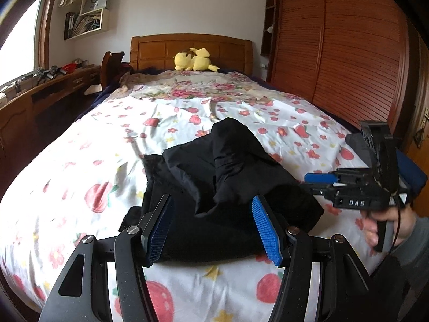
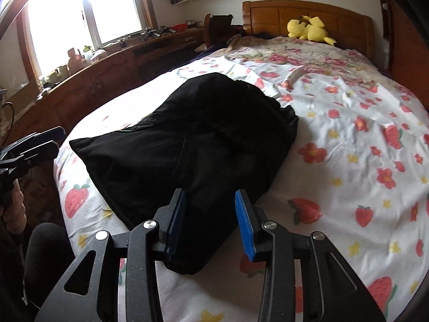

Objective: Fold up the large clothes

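Across centre frame of both wrist views: black garment [image 1: 228, 177] lying bunched and partly folded on bed [image 1: 80, 145], over strawberry-and-flower bedspread [image 2: 362, 139]. Near edge of garment reaching down between the pads in each view.

Containers: wall shelf boxes [image 1: 88, 13] at upper left of left wrist view, holding upright binders and stacked papers; contents otherwise too small to tell. Yellow plush toy [image 1: 193, 59] resting against wooden headboard [image 1: 187, 49], upper centre.

Left gripper [image 1: 211, 230]: lower centre of its own view, jaws standing wide, blue pads on either side of the garment's near edge, not seen pressing on it. Nothing gripped.

Right gripper [image 2: 210, 224]: lower centre of its own view, jaws at a moderate gap, cloth lying between the pads but no pinch visible. Same gripper seen side-on at right edge of left wrist view, fingers pointing toward frame left just above the garment's right side, handle held by right hand [image 1: 386, 225] with grey sleeve [image 1: 418, 244] behind.

Writing: white letters "DAS" legible on right gripper body. No other text readable.
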`<act>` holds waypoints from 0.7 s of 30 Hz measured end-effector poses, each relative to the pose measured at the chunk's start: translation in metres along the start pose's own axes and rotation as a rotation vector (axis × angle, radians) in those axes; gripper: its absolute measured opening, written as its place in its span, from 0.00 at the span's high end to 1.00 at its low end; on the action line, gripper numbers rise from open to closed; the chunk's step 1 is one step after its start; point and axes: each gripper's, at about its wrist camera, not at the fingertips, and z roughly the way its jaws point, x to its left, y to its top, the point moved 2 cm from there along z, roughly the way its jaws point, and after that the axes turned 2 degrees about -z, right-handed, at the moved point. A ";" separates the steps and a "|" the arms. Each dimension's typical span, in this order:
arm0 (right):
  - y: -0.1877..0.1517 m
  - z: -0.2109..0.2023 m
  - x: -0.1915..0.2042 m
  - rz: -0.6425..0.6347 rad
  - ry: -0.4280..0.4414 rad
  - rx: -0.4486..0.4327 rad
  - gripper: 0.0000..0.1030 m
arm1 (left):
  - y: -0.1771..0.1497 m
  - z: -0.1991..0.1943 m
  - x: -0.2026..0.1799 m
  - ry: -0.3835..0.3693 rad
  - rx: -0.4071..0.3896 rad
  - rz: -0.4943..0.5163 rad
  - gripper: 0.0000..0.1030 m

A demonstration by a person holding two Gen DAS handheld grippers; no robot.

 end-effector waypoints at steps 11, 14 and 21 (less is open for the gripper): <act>-0.015 -0.004 -0.009 0.049 0.033 -0.044 0.62 | 0.005 0.040 -0.014 0.010 0.075 0.035 0.40; -0.019 -0.007 -0.010 0.054 0.036 -0.049 0.62 | 0.005 0.046 -0.019 0.002 0.079 0.071 0.59; -0.014 -0.008 -0.003 0.040 0.045 -0.058 0.62 | 0.010 0.038 -0.018 -0.004 0.057 0.131 0.93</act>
